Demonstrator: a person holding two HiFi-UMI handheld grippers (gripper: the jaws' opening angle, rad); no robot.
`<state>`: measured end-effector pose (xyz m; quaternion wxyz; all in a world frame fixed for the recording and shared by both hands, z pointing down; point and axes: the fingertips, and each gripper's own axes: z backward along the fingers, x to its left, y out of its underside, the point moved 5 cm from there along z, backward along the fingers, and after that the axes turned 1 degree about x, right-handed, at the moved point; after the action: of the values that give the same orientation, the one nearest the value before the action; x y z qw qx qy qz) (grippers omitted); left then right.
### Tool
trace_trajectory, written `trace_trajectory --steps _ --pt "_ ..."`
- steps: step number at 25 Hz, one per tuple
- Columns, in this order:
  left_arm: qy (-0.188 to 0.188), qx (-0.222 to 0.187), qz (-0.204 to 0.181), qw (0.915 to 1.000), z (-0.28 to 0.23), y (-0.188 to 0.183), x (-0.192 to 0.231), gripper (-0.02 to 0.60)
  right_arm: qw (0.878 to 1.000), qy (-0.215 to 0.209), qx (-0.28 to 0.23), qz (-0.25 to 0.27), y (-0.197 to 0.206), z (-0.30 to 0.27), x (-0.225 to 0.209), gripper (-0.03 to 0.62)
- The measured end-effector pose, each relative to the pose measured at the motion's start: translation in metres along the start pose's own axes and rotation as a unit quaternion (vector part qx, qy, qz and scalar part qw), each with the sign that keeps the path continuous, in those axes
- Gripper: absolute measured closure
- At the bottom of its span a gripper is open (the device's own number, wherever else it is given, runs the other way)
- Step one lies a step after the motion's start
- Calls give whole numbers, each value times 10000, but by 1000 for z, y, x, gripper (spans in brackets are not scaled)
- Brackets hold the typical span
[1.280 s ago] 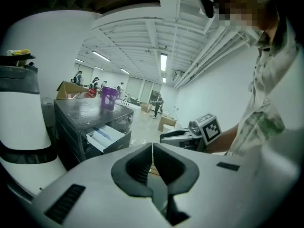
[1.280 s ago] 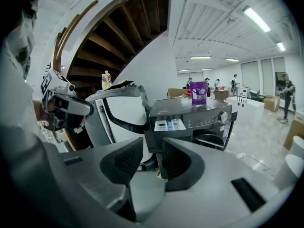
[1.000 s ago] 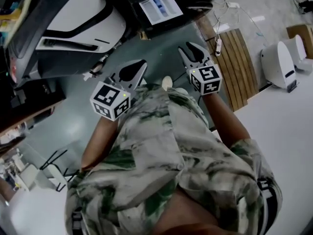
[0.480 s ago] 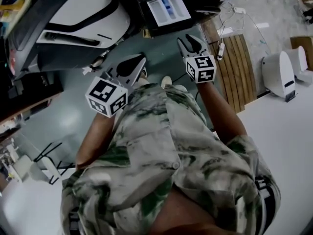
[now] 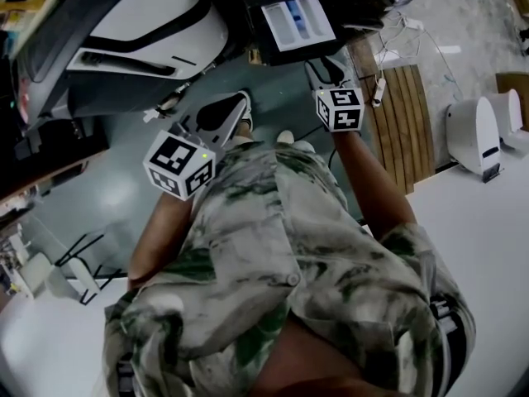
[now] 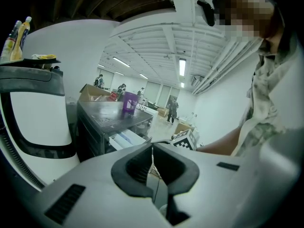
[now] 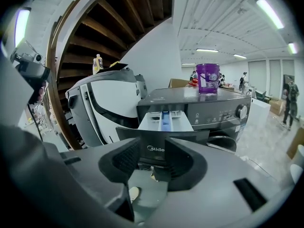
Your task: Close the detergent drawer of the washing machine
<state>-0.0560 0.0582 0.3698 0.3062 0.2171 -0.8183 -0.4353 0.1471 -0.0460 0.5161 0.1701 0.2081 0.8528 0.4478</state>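
The dark grey washing machine (image 7: 216, 109) has its detergent drawer (image 7: 164, 120) pulled out, a white tray with a blue insert behind a dark front panel. In the head view the drawer (image 5: 297, 23) juts from the machine at the top. My right gripper (image 5: 328, 69) sits just short of the drawer's front. In the right gripper view its jaws (image 7: 153, 146) have just been opening. They stand open with nothing pressed between the pads, and the drawer front shows through the gap. My left gripper (image 5: 225, 112) hangs lower left, shut and empty (image 6: 152, 148).
A large white and black appliance (image 5: 149, 31) stands left of the machine. A purple cup (image 7: 207, 77) sits on the machine's top. Right of it are a wooden slat platform (image 5: 405, 106), loose white cables (image 5: 397, 23) and a white device (image 5: 471, 114).
My right gripper has moved forward and down toward the drawer's front panel. The left gripper has drifted forward a little and stays shut. The drawer is still pulled out.
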Motion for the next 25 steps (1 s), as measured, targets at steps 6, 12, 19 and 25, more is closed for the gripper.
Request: trace_trajectory --steps 6,12,19,25 --pt "-43 29 19 10000 3 -2 13 552 9999 57 90 -16 0 -17 -3 418" --pt "-70 43 62 9999 3 -4 26 552 9997 155 175 -42 -1 -28 -3 418" --pt "-67 58 93 9999 1 -6 35 552 9993 312 186 -67 -1 -33 -3 418" --pt "-10 96 78 9999 -5 -6 38 552 9991 372 182 -14 1 -35 -2 422"
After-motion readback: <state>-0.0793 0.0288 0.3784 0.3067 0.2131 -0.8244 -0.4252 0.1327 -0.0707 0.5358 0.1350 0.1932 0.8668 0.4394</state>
